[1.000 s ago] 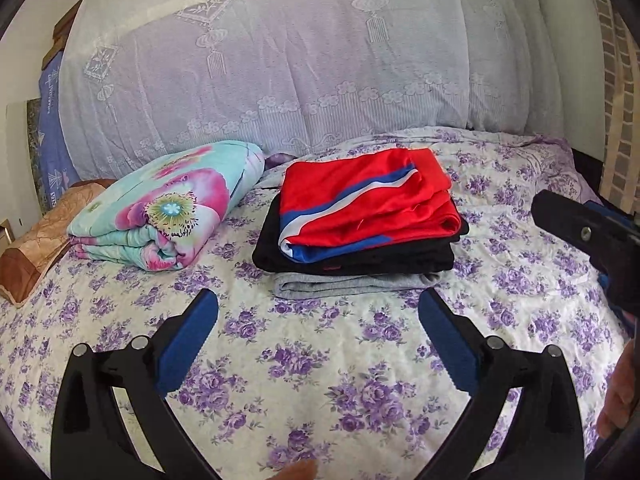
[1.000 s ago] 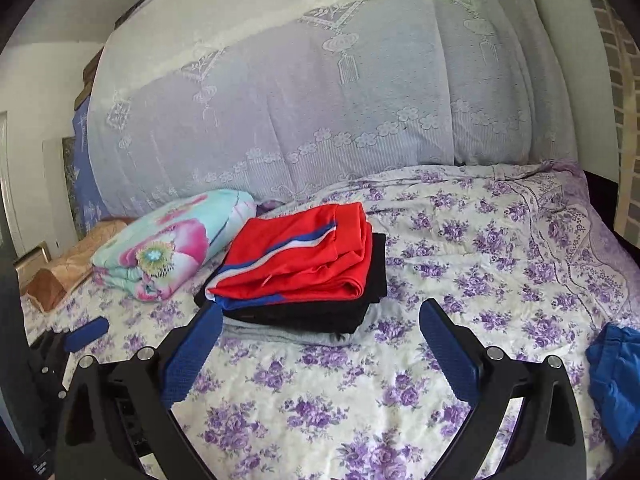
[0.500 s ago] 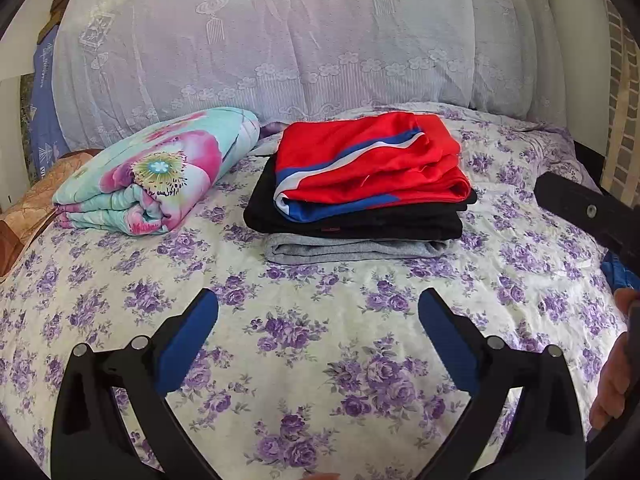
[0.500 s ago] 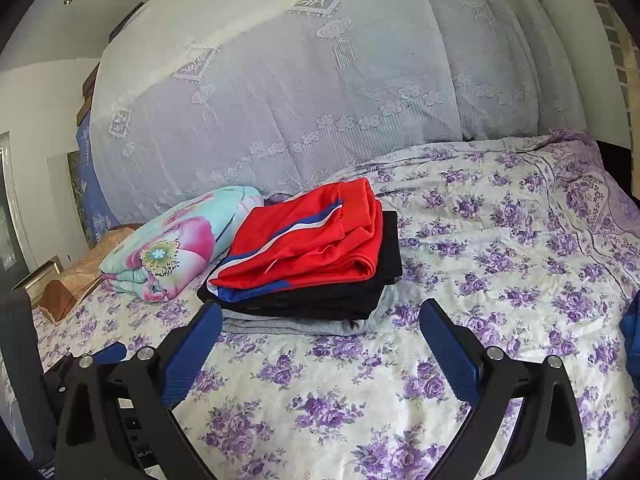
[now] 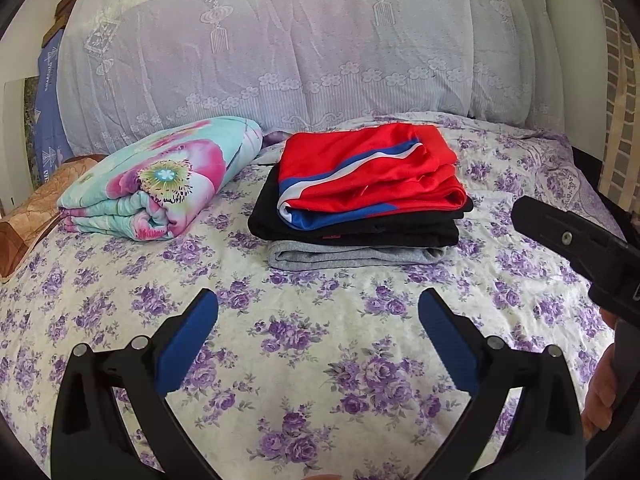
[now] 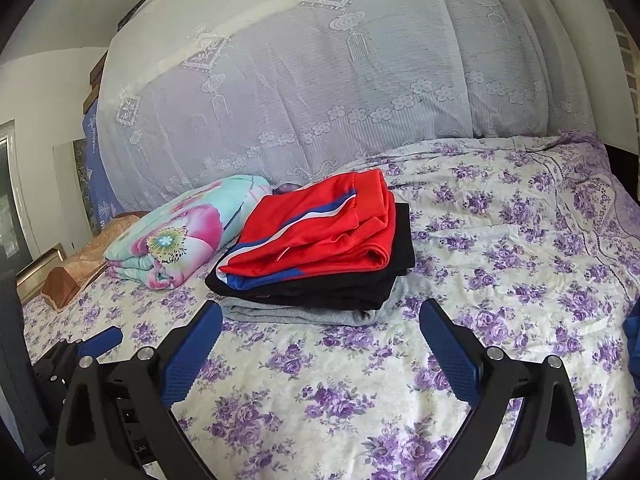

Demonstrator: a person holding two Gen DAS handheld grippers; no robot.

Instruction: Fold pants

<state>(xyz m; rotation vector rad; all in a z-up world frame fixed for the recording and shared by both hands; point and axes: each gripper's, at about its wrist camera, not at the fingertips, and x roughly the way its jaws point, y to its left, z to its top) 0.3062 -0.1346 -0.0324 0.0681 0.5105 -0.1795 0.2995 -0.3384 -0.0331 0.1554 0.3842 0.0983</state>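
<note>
Red pants top a folded stack on the bed, over a black garment and a grey one. We hold the left gripper and right gripper with fingers wide and empty, the stack just beyond them.

Stack of three folded pants on floral bedsheet, at 12 o'clock in left wrist view, at 11 o'clock in right wrist view.

Top: red pants, glossy fabric, blue-and-white side stripe running diagonally, folded edge rumpled at right.

Middle: black pants, folded flat, wider than red layer, small red tag at front edge.

Bottom: grey pants, folded flat, front edge protruding beyond black layer.
</note>
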